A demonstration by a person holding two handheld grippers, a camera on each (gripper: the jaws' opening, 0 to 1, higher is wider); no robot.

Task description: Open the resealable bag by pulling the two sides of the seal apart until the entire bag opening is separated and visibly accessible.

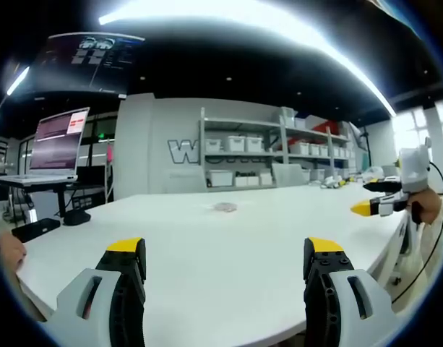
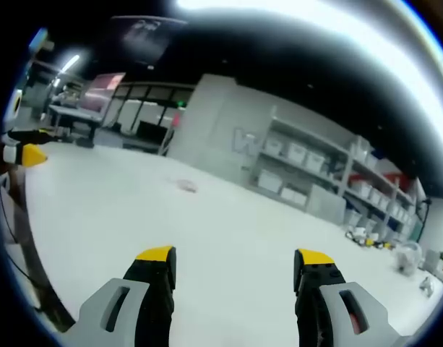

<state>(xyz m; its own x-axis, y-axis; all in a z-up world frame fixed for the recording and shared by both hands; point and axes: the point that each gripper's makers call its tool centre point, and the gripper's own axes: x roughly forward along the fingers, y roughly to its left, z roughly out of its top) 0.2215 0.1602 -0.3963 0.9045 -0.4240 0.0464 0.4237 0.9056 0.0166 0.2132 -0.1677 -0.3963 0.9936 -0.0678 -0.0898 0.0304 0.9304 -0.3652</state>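
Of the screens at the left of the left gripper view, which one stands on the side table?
The open laptop, its pinkish screen tilted back on the side table; the large dark display hangs high above it.

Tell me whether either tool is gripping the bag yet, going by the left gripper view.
No. The left tool is open over bare table, and the small bag lies far off, untouched.

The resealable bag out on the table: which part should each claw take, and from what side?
The resealable bag lies flat and far off on the white table, too small to tell its seal edge. Both claws, left and right, are open. Probably come low along the tabletop and pinch one lip each at its edge.
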